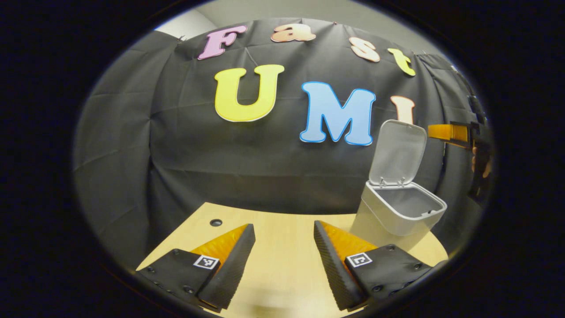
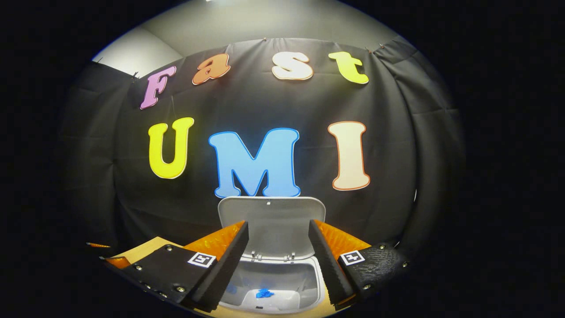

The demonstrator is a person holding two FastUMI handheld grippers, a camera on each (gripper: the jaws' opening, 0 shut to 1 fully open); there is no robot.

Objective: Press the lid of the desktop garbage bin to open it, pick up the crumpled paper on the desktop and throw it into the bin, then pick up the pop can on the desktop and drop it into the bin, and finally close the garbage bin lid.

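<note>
Open-lidded bin [image 1: 399, 207] stands on pale wooden desktop [image 1: 282, 247] before black cloth wall [image 1: 185, 150]

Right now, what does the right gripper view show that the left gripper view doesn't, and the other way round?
Right gripper view: it looks down into the open bin, where a small blue scrap lies on the bottom. Left gripper view: the bin's outer wall from the side, the wooden table with a round hole, and the right gripper held beyond the lid. Both: the bin with its lid standing upright, and open fingers with nothing between them.
</note>
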